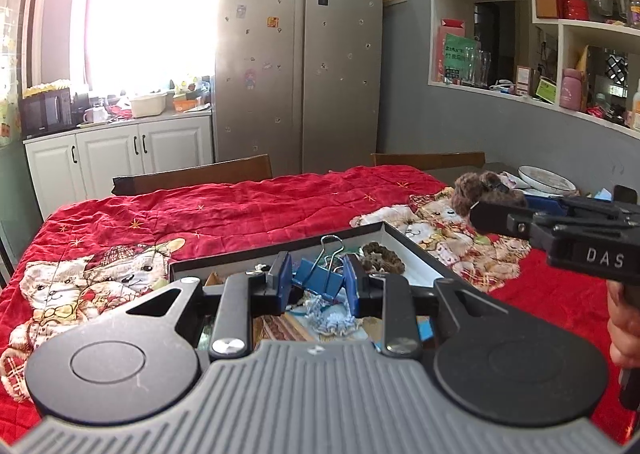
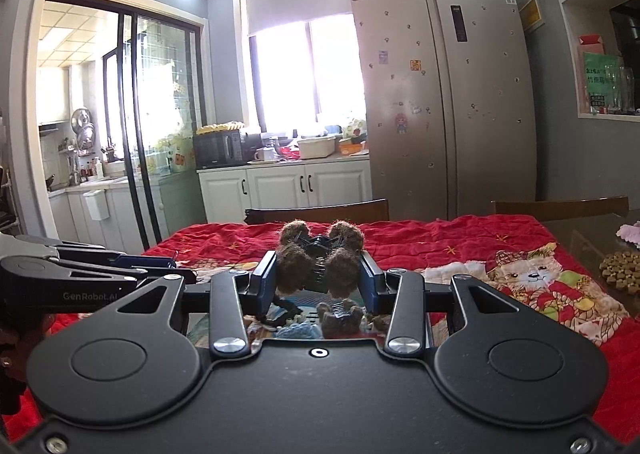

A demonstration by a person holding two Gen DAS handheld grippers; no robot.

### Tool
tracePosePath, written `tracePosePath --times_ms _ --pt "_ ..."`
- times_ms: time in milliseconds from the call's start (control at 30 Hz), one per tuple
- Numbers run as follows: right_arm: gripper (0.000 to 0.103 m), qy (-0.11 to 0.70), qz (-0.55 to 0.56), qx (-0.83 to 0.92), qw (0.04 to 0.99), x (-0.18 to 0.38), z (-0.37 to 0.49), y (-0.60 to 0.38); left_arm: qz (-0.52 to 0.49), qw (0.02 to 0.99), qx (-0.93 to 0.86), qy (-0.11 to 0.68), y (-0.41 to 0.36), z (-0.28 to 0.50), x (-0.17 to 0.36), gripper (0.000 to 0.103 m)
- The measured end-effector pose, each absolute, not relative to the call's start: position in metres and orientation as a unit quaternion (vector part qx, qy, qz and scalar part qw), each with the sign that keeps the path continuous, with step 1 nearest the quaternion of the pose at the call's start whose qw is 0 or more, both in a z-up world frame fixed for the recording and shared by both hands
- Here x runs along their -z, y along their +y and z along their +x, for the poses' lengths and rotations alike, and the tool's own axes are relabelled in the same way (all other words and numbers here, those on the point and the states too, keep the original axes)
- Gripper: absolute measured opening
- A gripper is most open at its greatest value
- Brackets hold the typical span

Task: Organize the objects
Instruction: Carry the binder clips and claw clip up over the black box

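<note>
My left gripper point(image 1: 316, 280) is shut on a blue binder clip point(image 1: 318, 278) with silver wire handles, held just above a shallow black-rimmed box point(image 1: 416, 254) on the red quilt. The box holds a brown fuzzy scrunchie point(image 1: 382, 258), a pale blue scrunchie point(image 1: 332, 314) and other small items. My right gripper point(image 2: 318, 274) is shut on a brown fuzzy hair claw clip point(image 2: 318, 258), held above the box. In the left wrist view the right gripper point(image 1: 480, 213) shows at the right with the fuzzy clip point(image 1: 484, 189) at its tips.
A red quilt with teddy bear prints point(image 1: 240, 205) covers the table. Two wooden chair backs point(image 1: 200, 173) stand at the far edge. A plate point(image 1: 546, 177) and clutter lie at the far right. A brown studded item point(image 2: 620, 270) lies at the right. A fridge point(image 2: 444, 93) stands behind.
</note>
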State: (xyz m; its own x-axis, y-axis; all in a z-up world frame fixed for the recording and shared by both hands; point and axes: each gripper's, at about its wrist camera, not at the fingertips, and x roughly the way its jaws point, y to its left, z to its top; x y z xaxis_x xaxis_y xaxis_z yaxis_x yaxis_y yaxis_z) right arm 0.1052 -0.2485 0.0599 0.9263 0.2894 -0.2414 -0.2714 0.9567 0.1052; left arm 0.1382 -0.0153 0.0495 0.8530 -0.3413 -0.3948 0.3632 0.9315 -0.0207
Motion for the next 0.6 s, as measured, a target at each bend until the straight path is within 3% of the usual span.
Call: tracePosePath --times_ms 600 --pt "0.04 0.187 0.058 -0.11 0.974 -0.014 0.207 -0.247 0.009 0.961 0.143 0.238 -0.031 0.204 -0.015 0.031"
